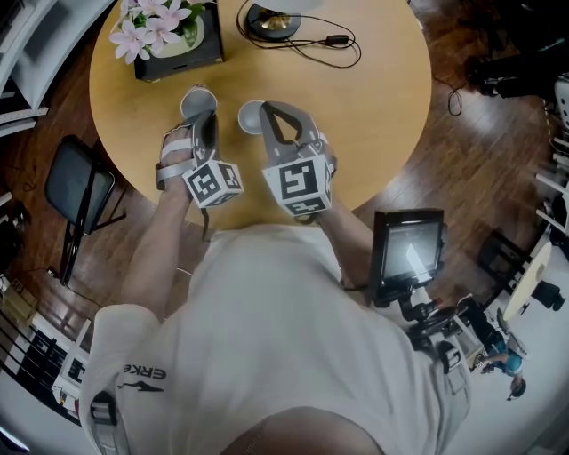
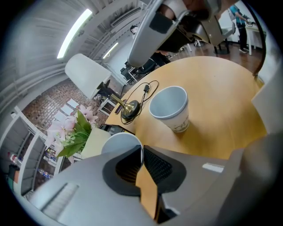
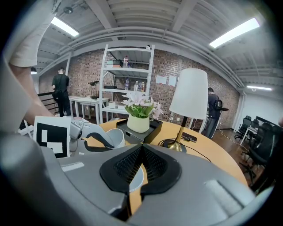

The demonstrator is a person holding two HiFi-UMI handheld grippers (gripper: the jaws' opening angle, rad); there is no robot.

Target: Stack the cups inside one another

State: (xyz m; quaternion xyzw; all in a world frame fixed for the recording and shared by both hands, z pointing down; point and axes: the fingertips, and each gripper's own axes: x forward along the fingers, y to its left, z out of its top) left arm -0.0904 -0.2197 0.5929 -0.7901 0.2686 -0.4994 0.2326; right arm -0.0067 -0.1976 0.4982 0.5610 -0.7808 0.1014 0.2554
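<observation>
Two white paper cups stand side by side on the round wooden table (image 1: 373,98). My left gripper (image 1: 206,123) is shut on the rim of the left cup (image 1: 196,100); in the left gripper view the cup's thin wall (image 2: 140,152) sits pinched between the pads. The right cup (image 2: 170,108) stands upright and free a short way to its right. My right gripper (image 1: 271,114) hovers right at that right cup (image 1: 251,115), jaws shut, with nothing seen between them; the cup's rim (image 3: 136,176) shows just below the tips.
A pot of pink flowers (image 1: 164,31) in a black tray sits at the table's far left. A brass lamp base (image 1: 271,22) with its black cable (image 1: 333,43) lies at the far middle. A black chair (image 1: 80,187) and a monitor (image 1: 407,249) stand beside the table.
</observation>
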